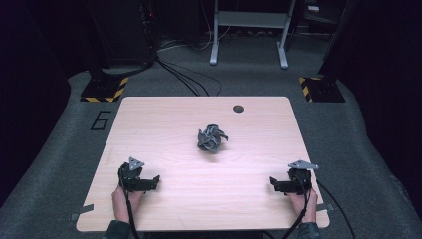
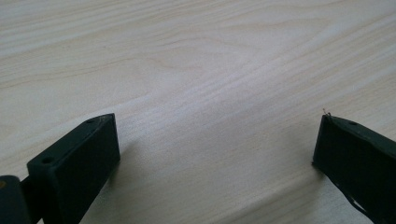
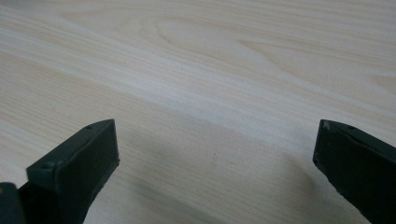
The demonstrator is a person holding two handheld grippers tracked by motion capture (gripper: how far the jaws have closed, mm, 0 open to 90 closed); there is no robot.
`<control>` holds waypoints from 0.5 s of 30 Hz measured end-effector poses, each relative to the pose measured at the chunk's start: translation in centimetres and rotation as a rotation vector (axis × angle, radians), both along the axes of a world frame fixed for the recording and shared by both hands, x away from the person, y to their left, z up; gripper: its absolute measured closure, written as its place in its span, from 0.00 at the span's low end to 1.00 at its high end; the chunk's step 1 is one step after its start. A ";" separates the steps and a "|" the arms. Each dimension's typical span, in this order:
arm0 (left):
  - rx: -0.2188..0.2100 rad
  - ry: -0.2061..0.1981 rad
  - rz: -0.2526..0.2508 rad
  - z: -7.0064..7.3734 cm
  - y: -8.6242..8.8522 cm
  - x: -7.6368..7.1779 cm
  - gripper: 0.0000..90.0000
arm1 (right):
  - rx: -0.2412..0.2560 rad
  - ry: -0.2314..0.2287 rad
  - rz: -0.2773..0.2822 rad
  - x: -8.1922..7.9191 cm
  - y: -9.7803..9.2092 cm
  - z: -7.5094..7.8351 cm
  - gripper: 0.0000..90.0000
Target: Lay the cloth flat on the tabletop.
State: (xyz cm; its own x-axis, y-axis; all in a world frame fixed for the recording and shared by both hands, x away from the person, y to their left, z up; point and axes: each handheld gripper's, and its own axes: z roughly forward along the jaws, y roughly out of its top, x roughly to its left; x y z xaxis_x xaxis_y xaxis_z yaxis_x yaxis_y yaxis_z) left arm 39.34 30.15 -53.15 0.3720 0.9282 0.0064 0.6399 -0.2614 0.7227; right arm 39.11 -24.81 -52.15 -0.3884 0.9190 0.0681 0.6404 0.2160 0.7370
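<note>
grippers: 2 (left gripper (image 1: 155,182), right gripper (image 1: 272,184)) | crumpled grey cloth (image 1: 211,138): 1 | table (image 1: 164,124): 1

- The right gripper (image 3: 215,149) looks down on the bare table (image 3: 210,65), pale wood with grain running from 10 o'clock toward 4 o'clock.
- Its two black fingers (image 3: 74,172) rise at 8 and 4 o'clock, set wide apart with nothing between them.

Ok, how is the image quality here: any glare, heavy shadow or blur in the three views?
High view: the table is evenly lit with mild sheen beside the crumpled grey object, and the surroundings fall into darkness. Left gripper view: wood grain soft, with shadow between the open jaws. Right gripper view: similar, with a pale glare band across the wood.
</note>
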 end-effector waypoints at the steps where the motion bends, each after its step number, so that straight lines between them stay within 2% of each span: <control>1: 0.000 0.000 0.000 0.0 0.0 0.0 0.00 | 0.001 -0.005 0.008 0.1 0.1 0.1 0.00; 4: -0.003 0.001 0.005 0.0 0.0 0.0 0.00 | 0.016 -0.009 0.029 0.3 0.6 0.5 0.00; 7: -0.002 -0.001 0.004 0.0 0.0 0.0 0.00 | 0.011 -0.002 0.055 0.8 1.6 1.0 0.00; 15: -0.002 -0.001 0.004 0.0 0.0 0.0 0.00 | 0.014 -0.027 0.141 2.3 4.5 2.7 0.00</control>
